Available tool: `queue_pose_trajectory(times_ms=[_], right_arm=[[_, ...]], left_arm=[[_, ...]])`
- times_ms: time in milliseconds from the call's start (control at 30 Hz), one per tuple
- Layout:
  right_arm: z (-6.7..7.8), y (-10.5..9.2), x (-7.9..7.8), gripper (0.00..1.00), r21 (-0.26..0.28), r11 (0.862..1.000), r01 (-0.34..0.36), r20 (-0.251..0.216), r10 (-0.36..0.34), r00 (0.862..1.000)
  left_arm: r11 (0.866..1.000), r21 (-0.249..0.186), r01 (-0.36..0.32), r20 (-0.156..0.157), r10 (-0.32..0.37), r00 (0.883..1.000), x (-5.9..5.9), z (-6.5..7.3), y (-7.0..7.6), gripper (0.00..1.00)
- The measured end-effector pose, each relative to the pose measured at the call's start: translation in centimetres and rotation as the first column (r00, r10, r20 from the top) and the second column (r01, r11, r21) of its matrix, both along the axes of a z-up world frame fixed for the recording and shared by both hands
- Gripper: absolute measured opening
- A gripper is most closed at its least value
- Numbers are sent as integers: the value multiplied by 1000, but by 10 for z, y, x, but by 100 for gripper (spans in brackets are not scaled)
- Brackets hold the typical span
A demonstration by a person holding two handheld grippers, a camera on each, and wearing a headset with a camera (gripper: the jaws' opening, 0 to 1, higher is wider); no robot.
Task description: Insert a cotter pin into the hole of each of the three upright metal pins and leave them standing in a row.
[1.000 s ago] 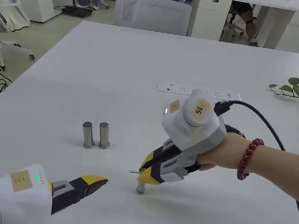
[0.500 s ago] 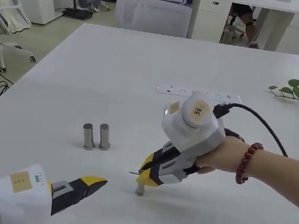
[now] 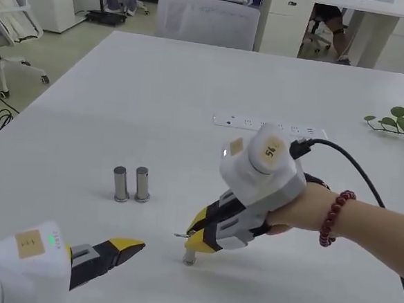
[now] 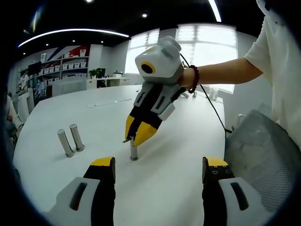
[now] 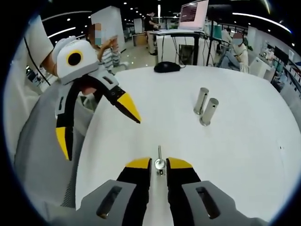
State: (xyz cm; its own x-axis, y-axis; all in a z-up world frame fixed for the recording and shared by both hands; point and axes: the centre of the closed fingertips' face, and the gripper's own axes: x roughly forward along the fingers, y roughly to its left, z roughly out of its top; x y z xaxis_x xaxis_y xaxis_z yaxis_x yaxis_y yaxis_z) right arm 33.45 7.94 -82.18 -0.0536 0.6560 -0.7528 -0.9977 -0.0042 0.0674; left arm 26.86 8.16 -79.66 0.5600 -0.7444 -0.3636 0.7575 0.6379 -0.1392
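Note:
Two upright metal pins stand side by side on the white table. A third pin stands apart, nearer me. My right gripper hangs right over its top, shut on a thin cotter pin that sticks out sideways past the fingertips. Whether the cotter pin is in the hole cannot be told. In the right gripper view the cotter pin points forward from the closed jaws. My left gripper is open, low at the near left, facing the third pin.
A white power strip lies behind the right hand, with a black cable trailing from the gripper. Plant leaves reach in at the right edge. A grey chair stands beyond the far edge. A black mouse lies on the table.

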Motion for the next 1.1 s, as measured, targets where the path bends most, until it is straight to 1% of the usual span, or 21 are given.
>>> queue_pose_trajectory(times_ms=[100, 433, 533, 600, 733, 900, 1033, 1100], right_arm=[[1, 1, 1, 16, 9, 1000, 1, 4, -1, 1000], [4, 0, 0, 21, 20, 1000, 18, -6, -18, 1000], [6, -3, 0, 26, 25, 999, 32, -6, -32, 999], [7, -5, -1, 29, 27, 999, 44, -15, -44, 999], [10, -9, -3, 32, 37, 997, 67, -22, -66, 998], [15, -14, -3, 37, 51, 994, 96, -20, -95, 995], [19, -19, -5, 40, 59, 992, 115, -28, -113, 993], [22, -21, -6, 42, 71, 988, 134, -31, -132, 991]], left_arm=[[1000, 1, 0, -1, 0, 1000, 0, 0, 0, 75], [1000, 3, -2, 3, 2, 1000, 1, 1, 0, 76], [1000, 1, -4, 5, 4, 1000, 1, 3, 0, 77], [1000, 2, -4, 4, 4, 1000, 0, 3, 1, 78], [1000, 2, -8, 7, 8, 1000, 0, 5, 1, 79], [1000, 0, -11, -2, 11, 1000, -1, 6, 2, 80], [1000, -2, -20, -5, 20, 1000, -1, 8, 3, 81], [1000, -1, -23, -3, 23, 1000, -1, 9, 3, 82]])
